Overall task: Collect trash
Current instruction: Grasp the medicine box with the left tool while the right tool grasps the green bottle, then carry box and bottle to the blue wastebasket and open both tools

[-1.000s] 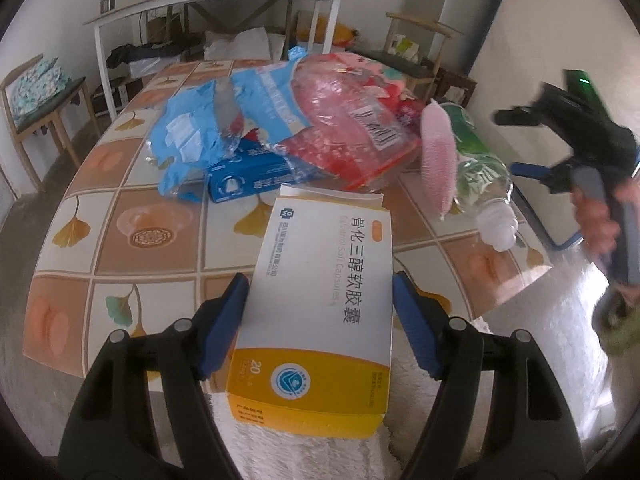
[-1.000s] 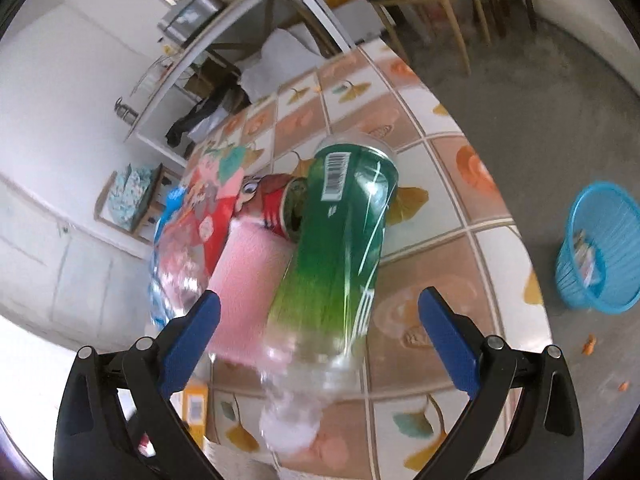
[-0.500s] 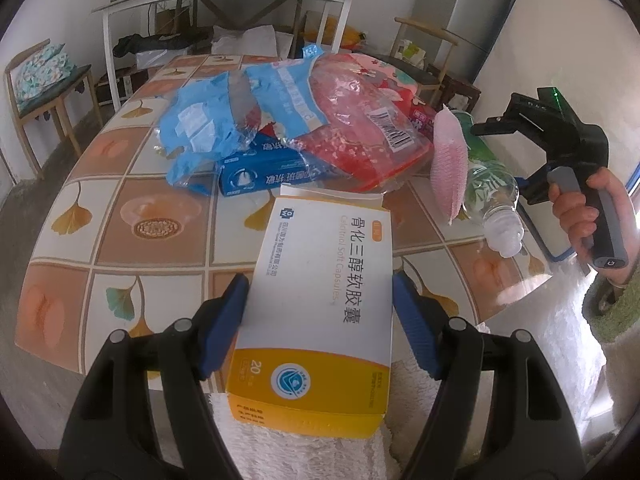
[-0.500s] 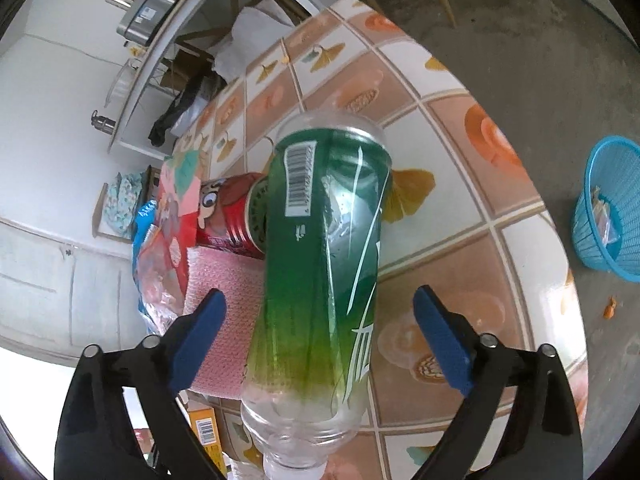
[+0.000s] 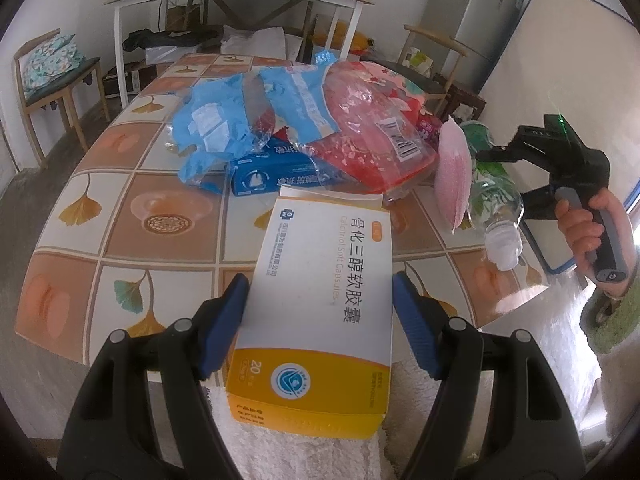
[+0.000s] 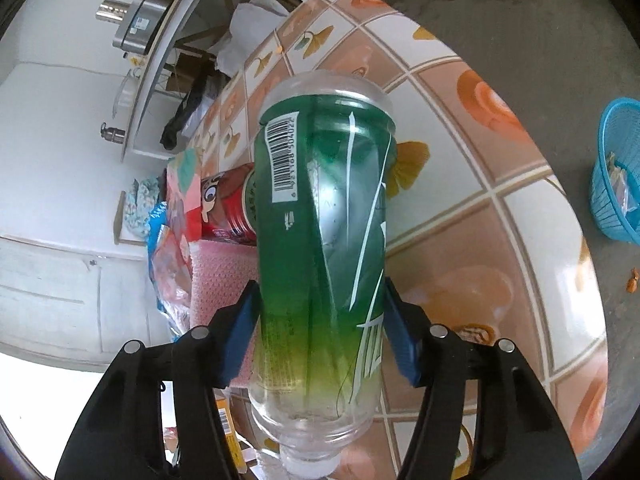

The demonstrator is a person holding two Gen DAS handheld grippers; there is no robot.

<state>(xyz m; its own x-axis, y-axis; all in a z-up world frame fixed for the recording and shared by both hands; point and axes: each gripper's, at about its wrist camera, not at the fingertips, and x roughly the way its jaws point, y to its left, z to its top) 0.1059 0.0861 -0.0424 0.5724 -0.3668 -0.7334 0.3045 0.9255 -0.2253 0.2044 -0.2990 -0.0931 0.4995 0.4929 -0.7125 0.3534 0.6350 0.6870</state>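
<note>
My left gripper [image 5: 318, 320] is shut on a white and yellow medicine box [image 5: 320, 280], held over the near edge of the tiled table [image 5: 120, 216]. A green-labelled plastic bottle [image 6: 320, 200] lies on the table's right side with its white cap toward me. My right gripper [image 6: 322, 328] straddles its lower body, jaws closing, and both blue pads [image 6: 242, 332] touch the bottle's sides. In the left wrist view the same bottle [image 5: 492, 196] shows at the right, with a hand [image 5: 580, 224] on the right gripper's handle.
A pink sponge cloth [image 6: 220, 276] and a red can [image 6: 228, 208] lie against the bottle. A red plastic bag [image 5: 368, 136], blue wrappers [image 5: 216, 128] and a blue box [image 5: 272, 172] are piled mid-table. A blue basket [image 6: 616, 184] holding scraps stands on the floor.
My right gripper's jaws have come in from wide open onto the bottle's sides, and it has sunk closer to the bottle. The left gripper holds the box as before.
</note>
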